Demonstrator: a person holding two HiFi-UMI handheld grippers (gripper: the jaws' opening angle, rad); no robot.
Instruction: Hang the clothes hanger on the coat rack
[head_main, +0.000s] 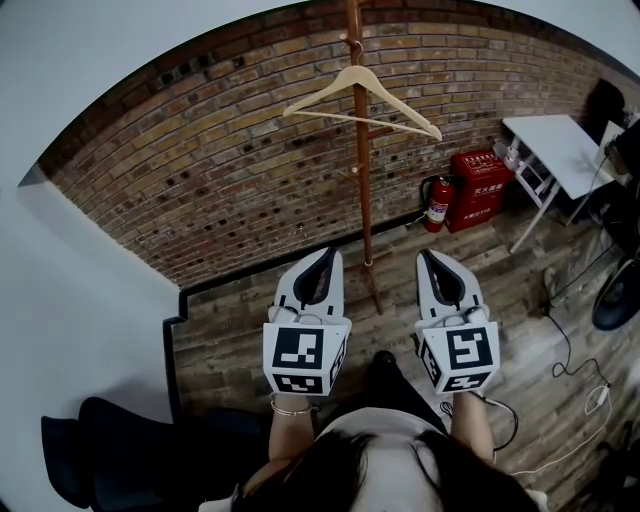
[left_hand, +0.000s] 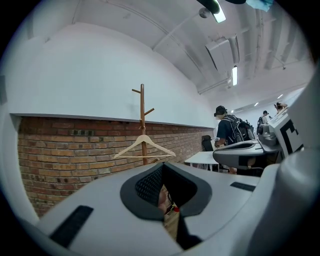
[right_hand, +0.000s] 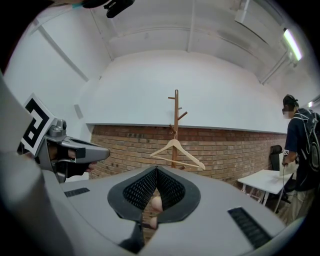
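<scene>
Pale wooden clothes hanger (head_main: 360, 100) already hung on the brown wooden coat rack (head_main: 362, 200). The left gripper (head_main: 325, 252) and right gripper (head_main: 427, 255) jaws were pressed together, empty. Bumping that rack could've knocked it off.

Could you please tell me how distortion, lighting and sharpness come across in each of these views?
Head view: heavy fisheye, the brick wall bows into an arc. Left gripper view: the ceiling lamp blows out white; the clothes hanger is sharp. Right gripper view: black circular vignette; a mosaic patch on the person at right.
</scene>
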